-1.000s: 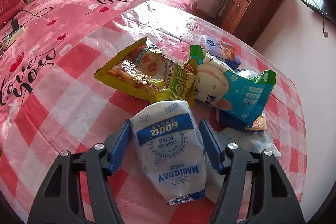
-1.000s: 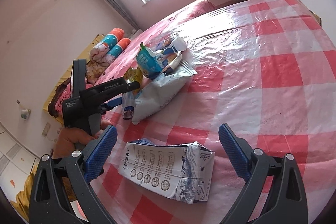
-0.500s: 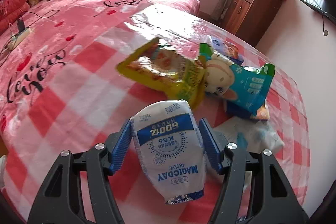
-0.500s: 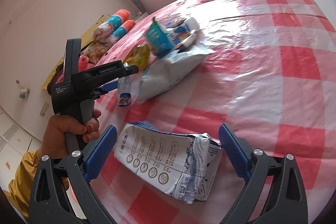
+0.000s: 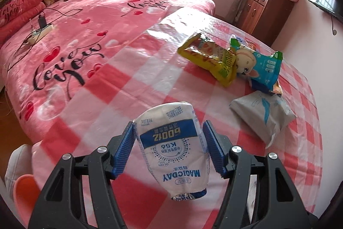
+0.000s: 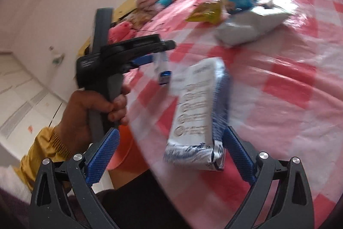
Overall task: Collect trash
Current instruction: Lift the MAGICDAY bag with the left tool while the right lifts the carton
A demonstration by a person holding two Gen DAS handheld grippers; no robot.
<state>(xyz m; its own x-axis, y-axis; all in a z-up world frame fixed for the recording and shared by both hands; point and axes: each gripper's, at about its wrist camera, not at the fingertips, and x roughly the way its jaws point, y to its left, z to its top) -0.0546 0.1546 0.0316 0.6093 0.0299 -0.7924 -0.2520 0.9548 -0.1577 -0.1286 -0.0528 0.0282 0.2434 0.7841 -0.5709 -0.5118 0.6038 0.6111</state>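
My left gripper (image 5: 168, 148) is shut on a white and blue MAGICDAY yoghurt pouch (image 5: 172, 149) and holds it above the table's near edge. In the right wrist view the left gripper (image 6: 150, 50) shows from the side with the pouch's end (image 6: 164, 74). My right gripper (image 6: 169, 150) is wide open; a flattened white and blue carton (image 6: 198, 115) lies between its fingers, touching the right pad, blurred. Further back lie a yellow snack bag (image 5: 209, 57), a teal cartoon bag (image 5: 260, 65) and a grey-white bag (image 5: 265, 111).
The table has a red and white checked plastic cloth (image 5: 133, 87). An orange bin rim (image 5: 24, 190) shows below the table's left edge, also in the right wrist view (image 6: 124, 151). A pink bed (image 5: 85, 20) lies behind, a wooden cabinet (image 5: 265, 8) at back right.
My left gripper has pulled back and left from the pile with the pouch. My right gripper has swung left toward the table edge; the carton now stands lengthwise between its fingers.
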